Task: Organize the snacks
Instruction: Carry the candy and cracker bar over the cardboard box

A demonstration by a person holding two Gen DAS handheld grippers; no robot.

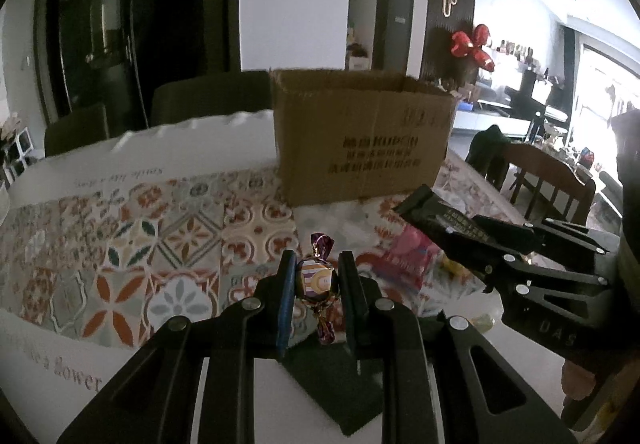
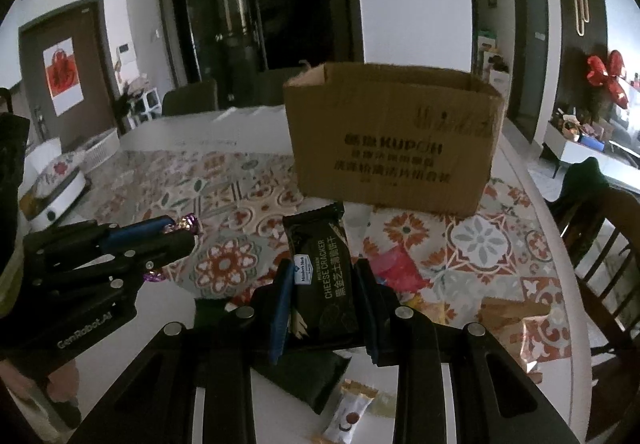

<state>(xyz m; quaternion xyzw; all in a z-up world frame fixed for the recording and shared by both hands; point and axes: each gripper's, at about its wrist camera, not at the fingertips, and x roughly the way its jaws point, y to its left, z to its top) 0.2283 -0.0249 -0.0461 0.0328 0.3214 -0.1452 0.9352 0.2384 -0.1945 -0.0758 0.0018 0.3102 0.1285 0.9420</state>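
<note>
My left gripper [image 1: 316, 284] is shut on a purple twist-wrapped candy [image 1: 318, 282], held above the patterned tablecloth; it also shows in the right wrist view [image 2: 176, 234] at the left. My right gripper [image 2: 324, 284] is shut on a black cheese cracker packet [image 2: 322, 264]; it shows in the left wrist view [image 1: 460, 240] at the right. An open cardboard box [image 1: 360, 136] stands ahead of both grippers, also in the right wrist view [image 2: 394, 136]. A pink snack pack [image 1: 408, 256] lies between the grippers.
More snacks lie below the right gripper: a dark packet [image 2: 304, 376], a white wrapped sweet [image 2: 348, 412], a pink-red pack [image 2: 400, 268] and a brown wrapper [image 2: 516, 312]. A wooden chair [image 2: 600, 244] stands at the table's right edge. A white appliance [image 2: 56, 188] sits left.
</note>
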